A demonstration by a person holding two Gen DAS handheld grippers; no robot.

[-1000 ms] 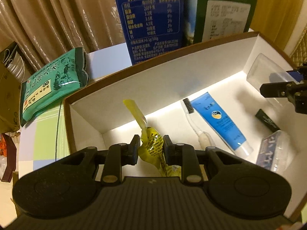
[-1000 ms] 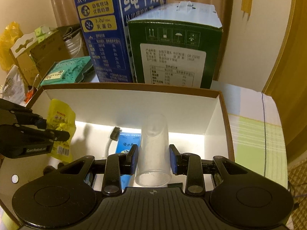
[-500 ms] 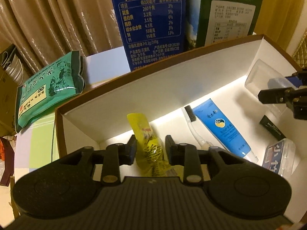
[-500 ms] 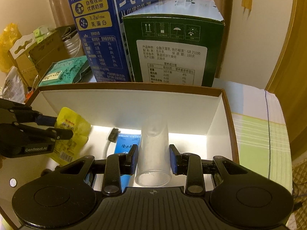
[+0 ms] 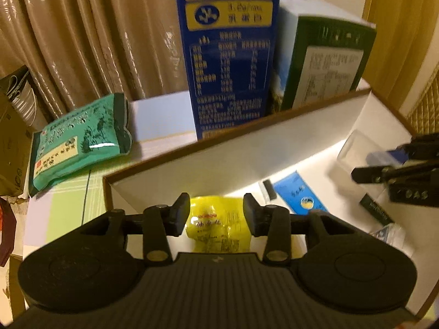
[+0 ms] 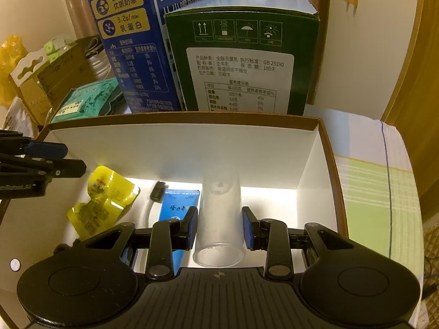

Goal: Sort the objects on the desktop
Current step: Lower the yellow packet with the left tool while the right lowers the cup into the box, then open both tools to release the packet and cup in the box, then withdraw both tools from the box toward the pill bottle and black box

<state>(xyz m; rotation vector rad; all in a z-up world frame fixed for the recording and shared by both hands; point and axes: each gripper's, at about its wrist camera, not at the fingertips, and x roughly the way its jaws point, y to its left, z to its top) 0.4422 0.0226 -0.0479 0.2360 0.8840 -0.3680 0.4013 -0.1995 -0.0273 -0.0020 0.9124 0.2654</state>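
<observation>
left hand-held gripper (image 5: 216,213) opening above yellow packet (image 5: 218,226)

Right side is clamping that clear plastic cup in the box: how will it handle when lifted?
The clear plastic cup looks thin-walled, so it is probably light and may flex or crack under a hard squeeze. Lying on its side, it would likely roll if released. Its smooth wall may slip.

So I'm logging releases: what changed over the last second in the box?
The left gripper let go of the yellow snack packet: its jaws are opening and clear of it, and the packet now lies flat on the floor of the box. Unchanged: the right gripper stays clamped on the clear plastic cup; toothbrush and blue tube stayed put.
</observation>
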